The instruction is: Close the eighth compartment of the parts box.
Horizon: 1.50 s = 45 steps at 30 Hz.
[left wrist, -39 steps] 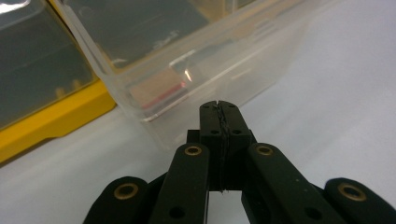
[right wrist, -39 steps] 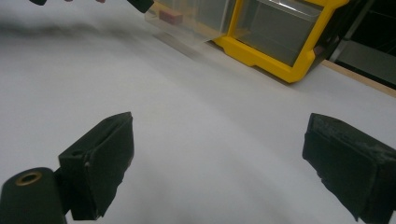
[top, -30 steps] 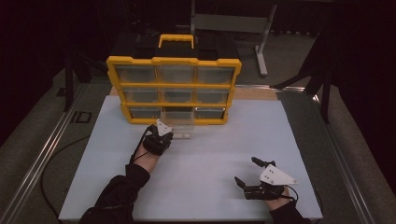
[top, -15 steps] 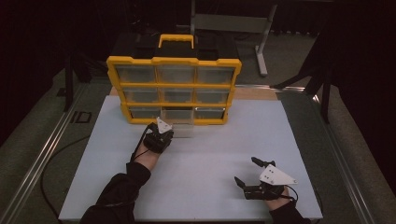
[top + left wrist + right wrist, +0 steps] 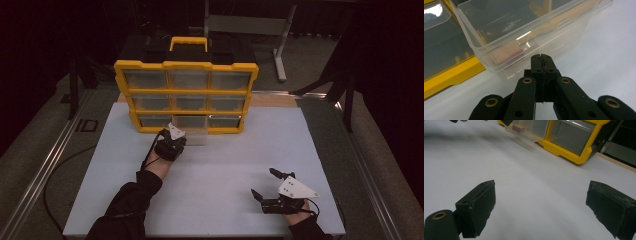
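Right gripper [image 5: 266, 183]: low over the white surface [image 5: 225, 165] at the near right, jaws wide apart, nothing between them.
Left gripper [image 5: 174, 141]: ahead of the person's left hand [image 5: 162, 155]; jaws pressed fully together, with nothing visible between the pads.
Clear drawer [image 5: 524, 32]: directly in front of the left gripper tips, its near wall just beyond them; whether the tips touch the plastic I cannot tell. It is pulled partly out of the bottom row, middle place, and its front part rests on the surface.
Small block [image 5: 507, 53]: inside the drawer, tan with a reddish edge, lying at the near wall, a little to the left above the closed tips in the left gripper view.
Yellow organizer [image 5: 186, 97]: behind the drawer, beyond the left gripper, standing upright with three rows of clear drawers and a handle on top; well apart from the right gripper, far ahead and to its left.
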{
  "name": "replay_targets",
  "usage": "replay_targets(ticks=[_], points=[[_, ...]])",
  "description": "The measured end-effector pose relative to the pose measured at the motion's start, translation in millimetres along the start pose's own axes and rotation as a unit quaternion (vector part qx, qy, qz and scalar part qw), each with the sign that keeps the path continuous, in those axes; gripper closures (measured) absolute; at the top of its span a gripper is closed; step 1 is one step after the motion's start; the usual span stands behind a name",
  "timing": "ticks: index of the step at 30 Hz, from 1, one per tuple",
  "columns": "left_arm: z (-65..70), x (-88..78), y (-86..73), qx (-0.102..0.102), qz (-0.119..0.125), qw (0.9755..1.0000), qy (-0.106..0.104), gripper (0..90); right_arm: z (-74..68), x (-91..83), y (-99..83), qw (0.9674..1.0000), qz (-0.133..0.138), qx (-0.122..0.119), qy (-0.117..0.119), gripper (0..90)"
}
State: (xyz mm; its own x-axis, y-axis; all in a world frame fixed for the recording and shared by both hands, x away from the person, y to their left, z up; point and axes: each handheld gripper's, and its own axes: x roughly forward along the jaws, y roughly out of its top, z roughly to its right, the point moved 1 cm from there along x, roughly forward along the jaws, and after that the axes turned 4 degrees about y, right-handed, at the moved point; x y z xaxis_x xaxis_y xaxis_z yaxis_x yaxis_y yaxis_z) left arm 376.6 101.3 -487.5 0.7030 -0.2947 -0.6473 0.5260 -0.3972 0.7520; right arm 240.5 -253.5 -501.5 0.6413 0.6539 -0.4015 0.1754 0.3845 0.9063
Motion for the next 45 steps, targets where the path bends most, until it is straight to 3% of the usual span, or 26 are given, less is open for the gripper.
replay_targets(ticks=[4, 7, 21, 45], points=[[-2.2, 1.8, 1.9, -0.006, -0.004, 1.0, 0.0, 89.4, -0.2, 0.0, 0.0, 1.0, 0.0, 0.0, 0.0, 9.0], [-3.9, 4.2, 2.9, 0.004, -0.003, 1.0, -0.003, 89.4, -0.2, 0.0, 0.1, 1.0, 0.0, 0.0, 0.0, 8.9], [-10.3, 11.8, 8.6, -0.022, -0.006, 0.9997, 0.003, 89.4, -0.1, -0.2, 0.2, 1.0, 0.0, -0.001, 0.0, 8.9], [-13.9, 24.3, 17.8, -0.013, -0.002, 0.9999, 0.006, 89.4, -0.1, 0.1, -0.1, 1.0, 0.0, 0.001, 0.001, 9.0]])
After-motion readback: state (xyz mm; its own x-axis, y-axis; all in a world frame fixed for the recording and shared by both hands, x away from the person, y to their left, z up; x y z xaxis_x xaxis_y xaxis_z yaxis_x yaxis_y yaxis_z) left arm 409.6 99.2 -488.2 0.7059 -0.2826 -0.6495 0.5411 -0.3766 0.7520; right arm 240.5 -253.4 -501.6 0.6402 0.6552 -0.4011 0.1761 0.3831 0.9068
